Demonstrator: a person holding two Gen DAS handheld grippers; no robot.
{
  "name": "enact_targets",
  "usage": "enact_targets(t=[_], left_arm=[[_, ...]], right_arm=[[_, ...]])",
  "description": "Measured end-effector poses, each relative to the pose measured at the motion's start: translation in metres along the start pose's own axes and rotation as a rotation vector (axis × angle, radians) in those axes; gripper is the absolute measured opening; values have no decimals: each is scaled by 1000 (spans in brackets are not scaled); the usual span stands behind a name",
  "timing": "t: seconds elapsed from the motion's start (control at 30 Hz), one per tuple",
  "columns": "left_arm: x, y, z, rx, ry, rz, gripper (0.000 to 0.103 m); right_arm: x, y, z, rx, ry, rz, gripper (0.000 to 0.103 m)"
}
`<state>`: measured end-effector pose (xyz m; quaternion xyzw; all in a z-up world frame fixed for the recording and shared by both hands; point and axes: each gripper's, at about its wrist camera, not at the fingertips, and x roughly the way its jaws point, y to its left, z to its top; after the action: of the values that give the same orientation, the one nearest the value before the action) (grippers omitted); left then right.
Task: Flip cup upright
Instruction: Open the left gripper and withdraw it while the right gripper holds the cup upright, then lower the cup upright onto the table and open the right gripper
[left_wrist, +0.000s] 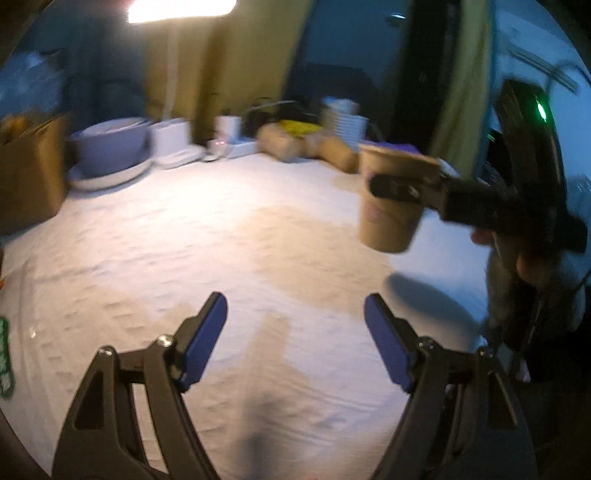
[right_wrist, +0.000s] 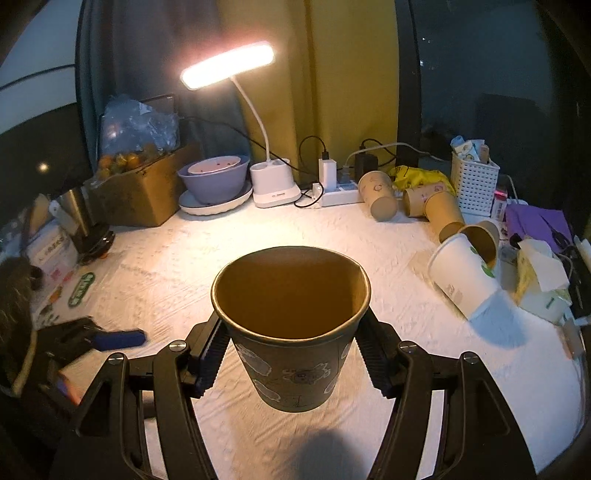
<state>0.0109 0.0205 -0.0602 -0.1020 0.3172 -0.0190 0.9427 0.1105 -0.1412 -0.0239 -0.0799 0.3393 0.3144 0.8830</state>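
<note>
Presently my right gripper (right_wrist: 291, 354) clamps the cup (right_wrist: 291, 325) mouth-up at centre frame, clear above the table (right_wrist: 369, 243); my left gripper (left_wrist: 295, 339) stands apart, empty. Only setting down remains.

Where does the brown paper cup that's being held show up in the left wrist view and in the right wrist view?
Left wrist view: the brown paper cup is at right of centre, held above the table by the right gripper.
Right wrist view: it fills the lower centre, mouth up, between the fingers.
Shared landmark: the purple bowl.
</note>
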Motion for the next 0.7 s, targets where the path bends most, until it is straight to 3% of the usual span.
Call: enact_targets(t=[0.13,0.3,0.7], left_arm=[[5,26,4,-94,7,22,78],[12,38,9,-135,6,42,78],[18,39,12,-157,16,53,78]], right_arm=[[21,1,-1,-9,8,-6,68],[36,3,-3,-12,19,-8,68],[39,14,-17,-50,51,-38,68]])
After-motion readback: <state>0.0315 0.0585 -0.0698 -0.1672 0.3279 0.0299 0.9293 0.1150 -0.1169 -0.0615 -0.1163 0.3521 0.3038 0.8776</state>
